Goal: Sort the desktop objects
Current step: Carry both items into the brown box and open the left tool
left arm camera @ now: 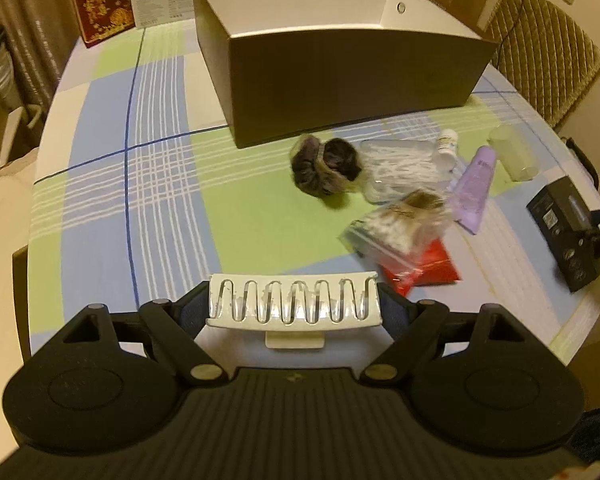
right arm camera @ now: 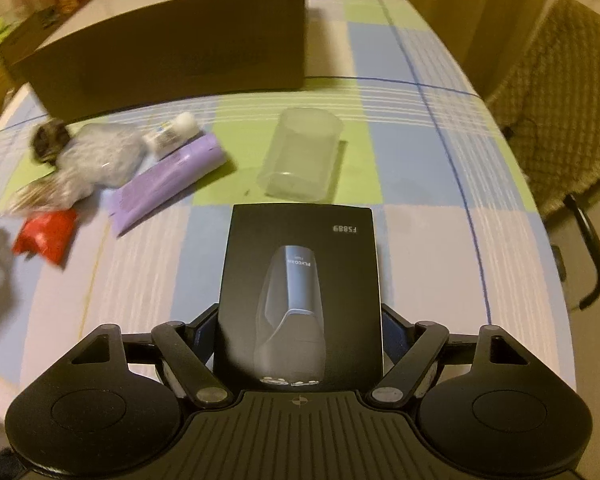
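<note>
On the far left of the desk (left arm camera: 100, 128), under its blue, green and white checked cloth, a red gift box (left arm camera: 102, 0) stands upright at the far edge. The left tongs (left arm camera: 294, 304) are clamped on a white hair claw clip (left arm camera: 294, 300), holding it crosswise near the camera, above the cloth. Beyond it a large silver box (left arm camera: 340, 60) sits in the middle far part of the desk. Just near its front right side lies the loose pile — a dark scrunchie (left arm camera: 326, 164) touching a clear bag of cotton swabs (left arm camera: 400, 168), then a small white bottle (left arm camera: 448, 142), a lilac tube (left arm camera: 474, 188) and, nearer, a clear zip bag (left arm camera: 400, 228) resting on a red packet (left arm camera: 428, 268). A frosted plastic cup (right arm camera: 300, 156) lies on its side to the right of the tube, apart from it. Farthest right, the right tongs (right arm camera: 300, 332) are closed on a black shaver box (right arm camera: 300, 288) marked FS889 — held lengthwise, its far end pointing towards the cup. A padded chair (right arm camera: 552, 112) stands beyond the desk's right edge
</note>
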Available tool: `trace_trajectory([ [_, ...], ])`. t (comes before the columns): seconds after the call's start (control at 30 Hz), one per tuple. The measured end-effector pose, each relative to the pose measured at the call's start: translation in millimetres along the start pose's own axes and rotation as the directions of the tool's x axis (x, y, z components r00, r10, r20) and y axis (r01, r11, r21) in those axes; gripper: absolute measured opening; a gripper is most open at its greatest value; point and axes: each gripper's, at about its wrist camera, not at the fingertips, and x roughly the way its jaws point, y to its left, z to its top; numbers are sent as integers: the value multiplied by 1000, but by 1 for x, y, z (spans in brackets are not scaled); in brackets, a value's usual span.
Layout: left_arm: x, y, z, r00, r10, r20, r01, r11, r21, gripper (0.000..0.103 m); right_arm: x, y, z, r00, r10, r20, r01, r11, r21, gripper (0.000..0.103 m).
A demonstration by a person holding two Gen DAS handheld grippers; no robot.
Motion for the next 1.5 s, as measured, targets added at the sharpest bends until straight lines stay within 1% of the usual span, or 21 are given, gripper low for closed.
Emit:
trace_trajectory([
  [0.17, -17, -32, -6, 999, 6, 33, -5, 1000, -20, 82, -25, -3, 1, 996, 82, 42, -80, 995, -66, 76],
  [0.33, -31, -63, -1, 997, 14, 80, -12, 1000, -17, 82, -46, -2, 19, 983, 169, 76, -156, 977, -147, 76],
  [0.5, -42, -83, 19, 991, 21, 134, -20, 1000, -13, 82, -60, 7, 47, 962, 248, 110, -221, 951, -214, 76],
  [0.67, -48, -94, 51, 980, 51, 190, -48, 999, -20, 82, -73, 20, 86, 941, 291, 170, -241, 934, -265, 76],
  [0.83, -51, -93, 96, 967, 68, 247, -64, 998, -24, 82, -76, 35, 134, 928, 292, 231, -222, 932, -286, 76],
  [1.03, -42, -81, 149, 958, 69, 280, -67, 998, -16, 83, -74, 41, 187, 923, 277, 266, -209, 943, -258, 76],
  [1.17, -30, -69, 175, 957, 68, 281, -65, 998, -20, 83, -63, 43, 219, 926, 256, 276, -195, 953, -231, 76],
  [1.3, -15, -58, 200, 958, 82, 275, -81, 997, -14, 83, -46, 45, 252, 933, 231, 275, -179, 962, -204, 76],
  [1.5, 20, -42, 237, 964, 118, 236, -119, 993, -10, 83, -9, 50, 291, 955, 177, 240, -137, 975, -173, 76],
])
